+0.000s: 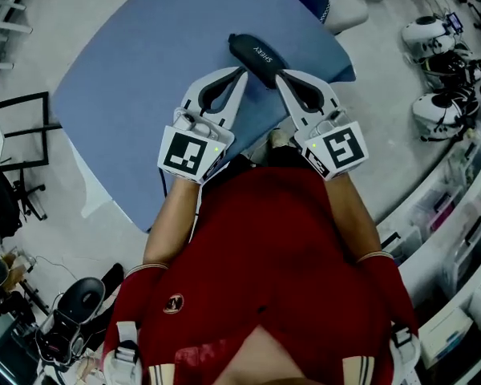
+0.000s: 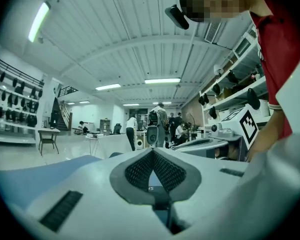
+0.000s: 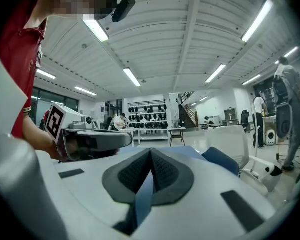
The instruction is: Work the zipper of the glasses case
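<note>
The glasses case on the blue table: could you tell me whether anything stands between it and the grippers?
Nothing visible does. The left gripper and right gripper, both shut, sit with their tips right at the near end of the glasses case on the blue table.

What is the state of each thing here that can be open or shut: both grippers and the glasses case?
left gripper: shut, jaws together.
right gripper: shut, jaws together.
glasses case: looks closed; its zipper is too small to tell.
</note>
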